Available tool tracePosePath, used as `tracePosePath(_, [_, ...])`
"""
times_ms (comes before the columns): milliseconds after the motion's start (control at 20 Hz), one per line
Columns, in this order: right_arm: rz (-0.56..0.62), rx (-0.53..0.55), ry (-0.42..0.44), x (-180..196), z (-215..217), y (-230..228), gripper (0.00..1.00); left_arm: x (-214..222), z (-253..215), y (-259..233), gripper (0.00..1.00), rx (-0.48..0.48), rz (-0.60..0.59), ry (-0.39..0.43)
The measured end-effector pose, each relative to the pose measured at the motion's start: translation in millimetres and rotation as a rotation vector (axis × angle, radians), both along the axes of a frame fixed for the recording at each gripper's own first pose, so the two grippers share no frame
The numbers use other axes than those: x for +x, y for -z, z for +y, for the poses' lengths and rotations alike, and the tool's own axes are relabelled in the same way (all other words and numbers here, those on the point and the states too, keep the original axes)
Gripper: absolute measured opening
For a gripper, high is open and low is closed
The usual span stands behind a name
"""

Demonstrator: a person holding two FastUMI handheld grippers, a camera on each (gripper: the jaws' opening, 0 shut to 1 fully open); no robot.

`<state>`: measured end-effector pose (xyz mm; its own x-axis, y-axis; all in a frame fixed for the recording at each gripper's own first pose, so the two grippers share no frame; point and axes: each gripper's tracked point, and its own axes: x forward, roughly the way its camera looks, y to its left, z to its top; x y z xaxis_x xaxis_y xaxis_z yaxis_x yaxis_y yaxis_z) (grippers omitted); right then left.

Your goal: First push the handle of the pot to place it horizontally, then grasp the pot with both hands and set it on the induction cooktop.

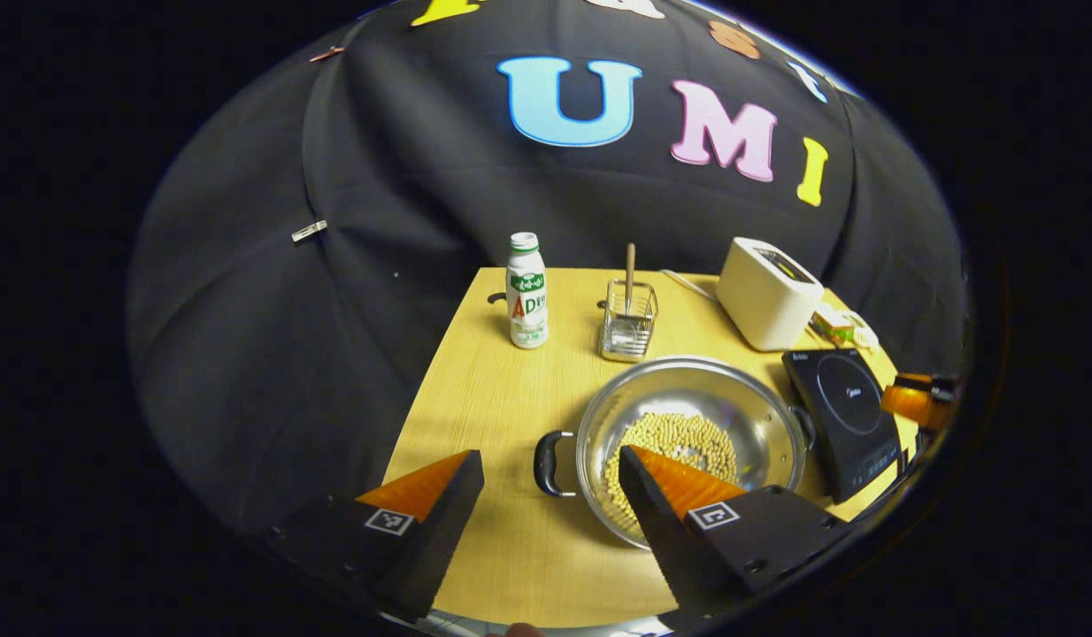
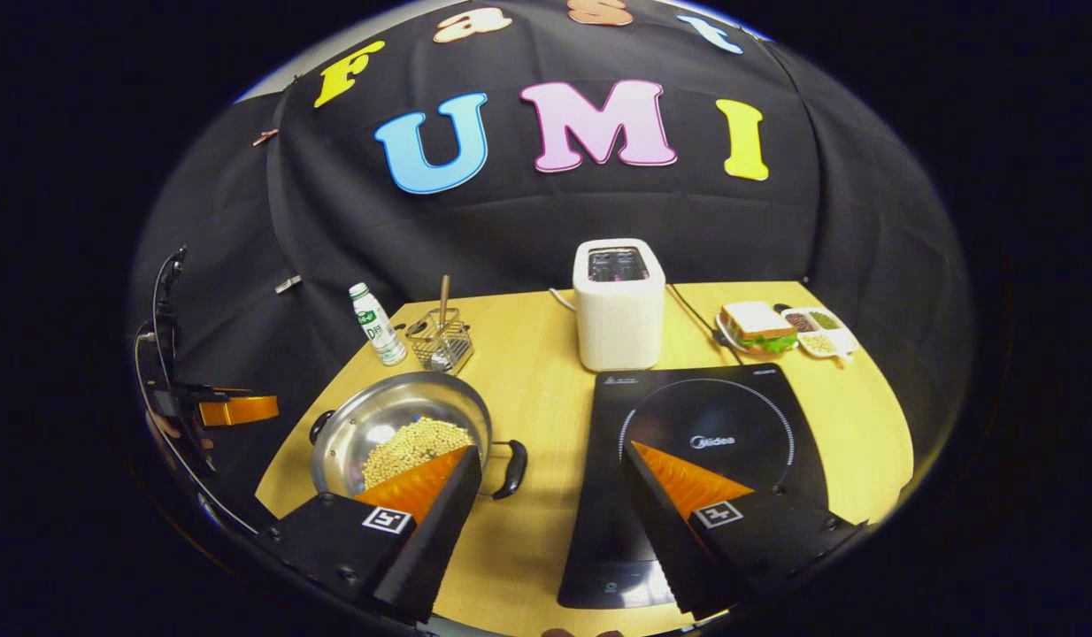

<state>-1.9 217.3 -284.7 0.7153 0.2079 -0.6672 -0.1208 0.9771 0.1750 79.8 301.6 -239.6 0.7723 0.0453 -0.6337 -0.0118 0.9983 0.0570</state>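
Pot risk first: the left gripper (image 1: 550, 478) and right gripper (image 2: 546, 473) both hang released, holding nothing, above the pale wooden table (image 1: 475, 398). The shiny round steel pot (image 1: 688, 425) with looped black handles holds loose beans (image 1: 679, 447) beside the flat black glass induction cooktop (image 2: 714, 442). Uneven lifting on smooth handles could tip it and spill them.

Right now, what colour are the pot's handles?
Black, on the pot; the handle shows best in the left gripper view.
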Motion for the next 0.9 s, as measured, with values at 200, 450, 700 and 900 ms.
tracePosePath(200, [0.104,0.008,-0.032,12.2,33.1,34.6,0.99,11.4,-14.9,29.0,0.96,-0.135,0.051,0.022])
tracePosePath(450, [0.215,-0.010,-0.045,20.3,49.3,83.0,0.99,36.1,-22.1,64.5,0.96,-0.242,0.084,0.036])
tracePosePath(700, [0.307,0.026,0.003,19.4,59.4,124.2,0.99,48.4,-9.8,103.0,0.95,-0.262,0.156,0.013])
tracePosePath(900, [0.366,0.040,0.022,18.0,60.9,148.2,0.96,49.0,-14.9,129.9,0.94,-0.297,0.220,0.024])
